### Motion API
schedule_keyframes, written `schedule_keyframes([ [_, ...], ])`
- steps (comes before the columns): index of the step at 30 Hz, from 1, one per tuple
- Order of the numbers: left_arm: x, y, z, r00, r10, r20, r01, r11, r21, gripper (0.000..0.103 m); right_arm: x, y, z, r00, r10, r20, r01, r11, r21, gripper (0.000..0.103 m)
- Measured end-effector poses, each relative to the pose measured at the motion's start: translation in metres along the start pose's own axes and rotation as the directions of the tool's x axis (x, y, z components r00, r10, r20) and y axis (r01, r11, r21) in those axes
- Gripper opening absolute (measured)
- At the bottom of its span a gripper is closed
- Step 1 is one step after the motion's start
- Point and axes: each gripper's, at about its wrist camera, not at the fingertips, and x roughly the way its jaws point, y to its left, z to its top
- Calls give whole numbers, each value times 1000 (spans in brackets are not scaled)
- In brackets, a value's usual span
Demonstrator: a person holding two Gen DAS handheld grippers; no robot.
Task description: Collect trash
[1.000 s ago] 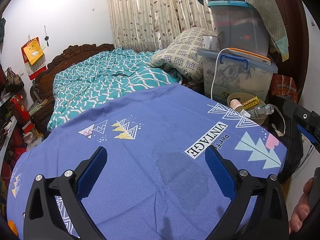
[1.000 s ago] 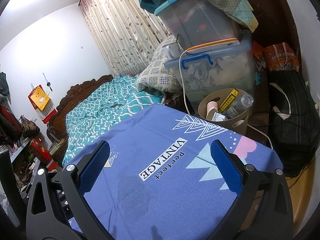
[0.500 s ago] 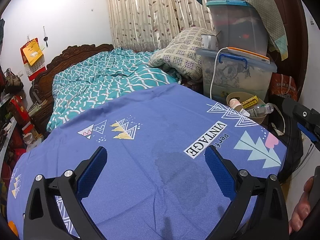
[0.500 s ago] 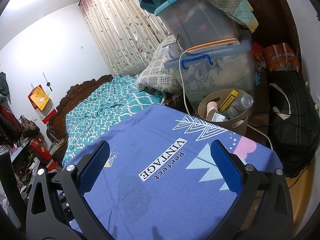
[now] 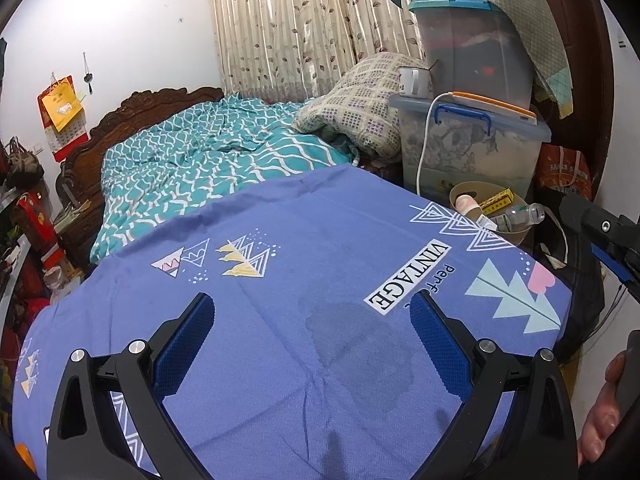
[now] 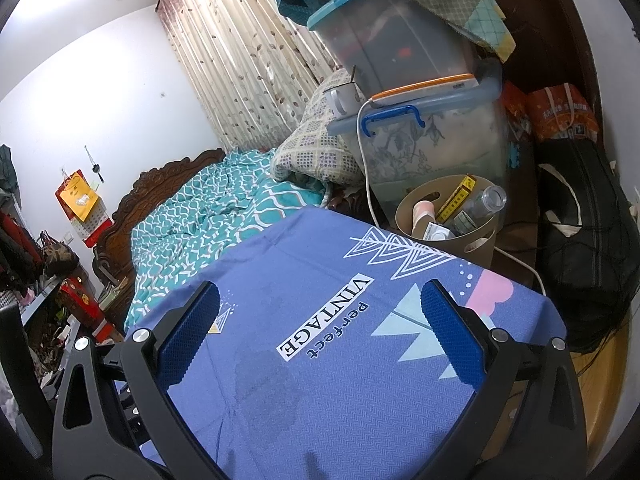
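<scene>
Two grippers, both hovering above a table under a blue cloth (image 5: 280,248); left gripper (image 5: 312,336) with jaws spread wide, blue-padded fingers (image 5: 188,340) holding nothing; right gripper (image 6: 320,320) likewise spread wide with nothing between its pads (image 6: 452,332); cloth printed with white triangle trees, pale teal firs, a pink shape and a white label reading "VINTAGE", a darker damp-looking patch (image 5: 356,336) near its middle

Trash: gathered in a round beige bin (image 6: 476,244) with slot handles, standing on the floor just beyond the far right corner of the table; contents: a clear plastic bottle (image 6: 486,200) tilted with its open mouth up and to the right; a yellow carton (image 6: 456,198) leaning upright beside it; a pale pink roll or cup (image 6: 424,212) at the left; small printed packets (image 6: 436,234) lower down, text too small to read; same bin (image 5: 516,236) seen in the left view past the cloth's edge

Surroundings: stacked clear storage boxes (image 6: 420,136) behind the bin, blue handle on the lower; white cable (image 6: 366,168) hanging from the box lid past the bin; enamel mug (image 6: 340,96) on the lid; bed with teal patterned quilt (image 5: 208,168); black bag (image 6: 588,224) to the right of the bin
</scene>
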Motion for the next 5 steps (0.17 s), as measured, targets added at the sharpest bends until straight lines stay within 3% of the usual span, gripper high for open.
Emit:
schedule_keyframes([
  [5, 4, 6, 2, 1000, -14, -20, 14, 1000, -21, 94, 1, -1, -3, 1000, 4, -9, -4, 1000, 2, 100],
])
